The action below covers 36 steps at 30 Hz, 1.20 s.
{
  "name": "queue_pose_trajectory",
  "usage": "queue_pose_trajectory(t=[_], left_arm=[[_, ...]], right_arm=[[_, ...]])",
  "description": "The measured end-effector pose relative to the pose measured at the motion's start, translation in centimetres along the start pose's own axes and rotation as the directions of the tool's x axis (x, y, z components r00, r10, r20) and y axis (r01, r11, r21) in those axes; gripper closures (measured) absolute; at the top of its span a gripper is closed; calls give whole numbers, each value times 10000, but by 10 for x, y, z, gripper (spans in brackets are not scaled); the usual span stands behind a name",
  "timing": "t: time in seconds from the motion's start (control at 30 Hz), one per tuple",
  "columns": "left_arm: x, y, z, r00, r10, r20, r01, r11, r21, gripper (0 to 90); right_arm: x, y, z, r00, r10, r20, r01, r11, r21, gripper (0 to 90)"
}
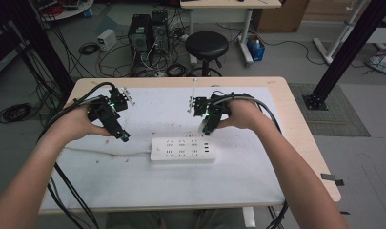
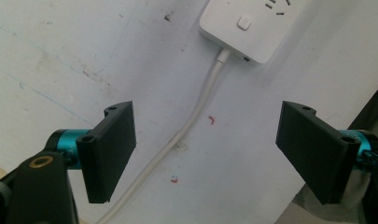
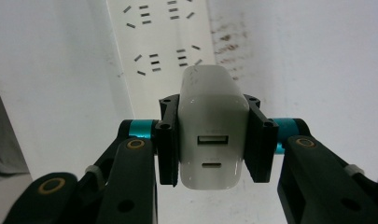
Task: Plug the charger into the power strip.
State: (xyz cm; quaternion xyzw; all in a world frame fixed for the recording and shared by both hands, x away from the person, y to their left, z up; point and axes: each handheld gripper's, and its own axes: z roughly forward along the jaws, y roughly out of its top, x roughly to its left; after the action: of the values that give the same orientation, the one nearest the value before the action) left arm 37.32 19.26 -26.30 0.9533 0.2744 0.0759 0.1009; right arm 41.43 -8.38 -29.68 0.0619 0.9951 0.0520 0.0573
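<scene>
Power strip [image 1: 183, 150] mid-table, open surroundings

The desk [image 1: 295, 143] has a pale wooden top, and a white sheet [image 1: 157, 186] marked with small dark and red specks covers most of it. Behind its far edge stands a round black stool [image 1: 206, 45], with two dark computer towers [image 1: 147, 31] to its left amid a tangle of cables [image 1: 109, 62] on the grey floor, and a small white box [image 1: 106, 39] lies further left. A blue box [image 1: 255, 49] sits by the leg of a second desk [image 1: 228, 5] at the back, and black metal posts [image 1: 345, 52] rise at the right, beside a dark floor mat [image 1: 336, 112].
</scene>
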Motion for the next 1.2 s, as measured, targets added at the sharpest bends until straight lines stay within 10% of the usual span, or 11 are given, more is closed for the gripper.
queue_pose_trajectory(t=[0.27,1.2], left_arm=[[-2,-3,2,9997,238,19,-238,9997,-46,201],[-3,-8,19,9991,173,375,-169,9998,-95,200]], right_arm=[[8,25,30,9948,-996,-201,1004,9939,447,619],[9,42,63,9837,-1752,-411,1787,9780,1072,627]])
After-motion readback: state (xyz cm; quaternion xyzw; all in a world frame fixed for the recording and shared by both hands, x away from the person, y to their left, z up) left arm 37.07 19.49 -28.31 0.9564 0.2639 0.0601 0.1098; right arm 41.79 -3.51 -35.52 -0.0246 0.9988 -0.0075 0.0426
